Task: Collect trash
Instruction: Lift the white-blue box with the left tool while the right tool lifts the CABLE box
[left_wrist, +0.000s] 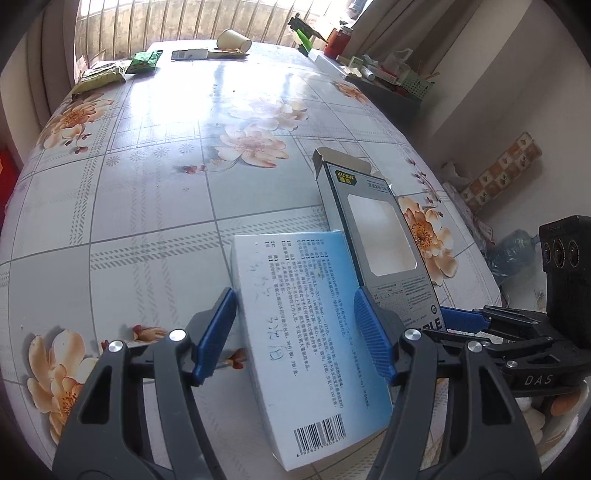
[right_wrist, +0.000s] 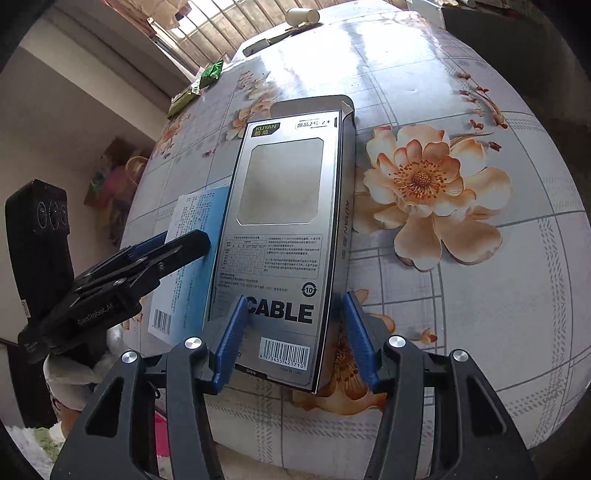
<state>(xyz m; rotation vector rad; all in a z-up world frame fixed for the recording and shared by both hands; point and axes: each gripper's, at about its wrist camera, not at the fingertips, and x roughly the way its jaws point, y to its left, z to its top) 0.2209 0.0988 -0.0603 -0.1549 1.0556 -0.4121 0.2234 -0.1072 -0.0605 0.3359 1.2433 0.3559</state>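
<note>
Boxes lay side by side at the near table (left_wrist: 147, 192) edge. Left gripper (left_wrist: 295, 332) straddled the blue box (left_wrist: 306, 339), right gripper (right_wrist: 291, 336) the cable box (right_wrist: 284, 221); both jaws wide, unclosed. Pickup stage, judged; next move: close, then lift.

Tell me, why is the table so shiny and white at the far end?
Left wrist view: window light bounces off the glossy tablecloth, a white glare washing out its flowers near the paper cup. Right wrist view: the same glare streaks the tablecloth's far end, and the fisheye lens bends its edges.
</note>
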